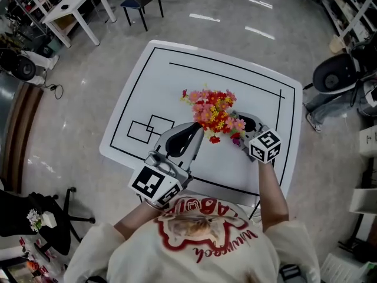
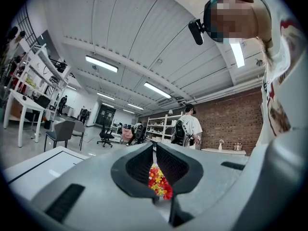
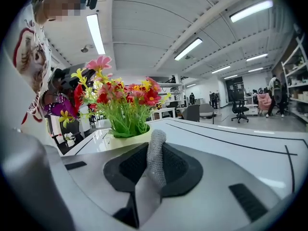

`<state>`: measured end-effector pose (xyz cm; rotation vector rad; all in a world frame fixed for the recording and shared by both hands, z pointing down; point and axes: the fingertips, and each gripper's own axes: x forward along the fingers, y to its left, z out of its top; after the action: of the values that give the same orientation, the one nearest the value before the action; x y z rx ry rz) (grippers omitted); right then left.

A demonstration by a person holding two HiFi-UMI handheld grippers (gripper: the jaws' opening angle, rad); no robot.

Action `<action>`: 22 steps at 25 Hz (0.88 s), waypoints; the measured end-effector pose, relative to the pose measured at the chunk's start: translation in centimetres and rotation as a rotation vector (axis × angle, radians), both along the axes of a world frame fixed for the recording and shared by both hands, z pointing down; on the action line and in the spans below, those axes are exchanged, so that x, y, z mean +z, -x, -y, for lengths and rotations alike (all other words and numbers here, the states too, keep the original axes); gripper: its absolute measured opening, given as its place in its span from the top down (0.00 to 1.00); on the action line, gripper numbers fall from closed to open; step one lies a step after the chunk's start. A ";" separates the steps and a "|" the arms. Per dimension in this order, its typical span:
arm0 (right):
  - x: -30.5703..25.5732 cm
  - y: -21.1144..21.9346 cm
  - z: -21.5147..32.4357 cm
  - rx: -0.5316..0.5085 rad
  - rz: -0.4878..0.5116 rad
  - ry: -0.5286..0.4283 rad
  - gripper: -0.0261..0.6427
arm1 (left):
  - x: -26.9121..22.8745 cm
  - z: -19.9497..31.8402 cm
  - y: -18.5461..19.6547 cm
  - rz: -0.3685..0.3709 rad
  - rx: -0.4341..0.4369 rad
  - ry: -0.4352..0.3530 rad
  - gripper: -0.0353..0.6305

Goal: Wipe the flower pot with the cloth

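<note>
A pale flower pot (image 3: pixel 129 140) of red, pink and yellow artificial flowers (image 1: pixel 215 114) stands mid-frame on the white table (image 1: pixel 147 69), just beyond the right gripper (image 3: pixel 154 147) — its jaws pinched tight on a grey mesh cloth (image 3: pixel 156 159) rising before the pot's rim. The left gripper (image 1: pixel 187 139), lower left of the blooms, has jaws pressed together on nothing — flowers show through the slit
</note>
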<state>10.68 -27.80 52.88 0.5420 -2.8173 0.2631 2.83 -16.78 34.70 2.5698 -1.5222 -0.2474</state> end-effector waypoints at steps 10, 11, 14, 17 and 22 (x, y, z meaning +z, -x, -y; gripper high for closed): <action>0.1 -0.5 -1.9 0.124 -0.041 -0.010 0.85 | -1.0 0.1 2.7 -0.021 0.074 -0.014 0.94; 0.1 -0.5 -2.0 0.141 -0.041 -0.010 0.85 | -1.0 0.2 2.9 -0.018 0.084 -0.014 0.94; 0.3 -0.3 -2.6 0.177 -0.042 -0.007 0.85 | -1.0 0.1 3.3 -0.015 0.115 -0.014 0.94; 0.3 -0.3 -3.0 0.197 -0.042 -0.007 0.86 | -1.2 -0.2 3.7 -0.029 0.133 -0.020 0.94; 0.2 -0.6 -3.3 0.244 -0.043 -0.006 0.85 | -0.8 -0.6 4.5 -0.036 0.159 -0.007 0.94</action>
<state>11.26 -24.49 53.13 0.8830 -2.7101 0.2864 -1.64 -16.16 33.93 2.6590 -1.2981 -0.2783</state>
